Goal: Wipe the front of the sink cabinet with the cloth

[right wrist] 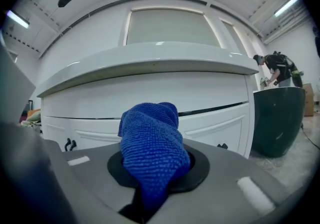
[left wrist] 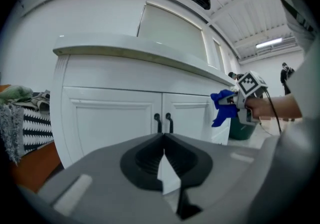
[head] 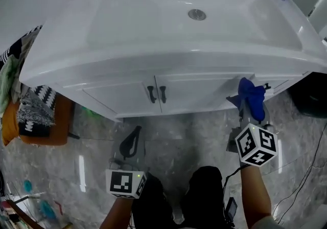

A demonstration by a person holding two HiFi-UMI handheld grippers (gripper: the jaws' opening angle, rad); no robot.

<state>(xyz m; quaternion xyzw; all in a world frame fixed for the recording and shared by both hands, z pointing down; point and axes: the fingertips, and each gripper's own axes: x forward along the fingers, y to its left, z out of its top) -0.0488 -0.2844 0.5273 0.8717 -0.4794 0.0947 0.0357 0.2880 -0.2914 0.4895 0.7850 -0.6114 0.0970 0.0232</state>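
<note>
Head view: the right gripper [head: 249,112] holds the blue cloth [head: 251,94] just beside the sink cabinet [head: 199,92] front.

Left gripper view: the left gripper [left wrist: 164,160] is closed on nothing, well back.

Right gripper view: the jaws clamp the bunched cloth; hard rubbing might tug it free.

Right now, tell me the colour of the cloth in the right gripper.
Deep blue; the textured cloth shows best in the right gripper view.

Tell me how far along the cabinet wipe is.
Done: the right gripper is shut on the blue microfibre cloth. In hand: the cloth is up at the right end of the white sink cabinet front; contact is unclear. Left: seemingly the whole front; no wiped streak shows. The left gripper hangs shut and empty.
</note>
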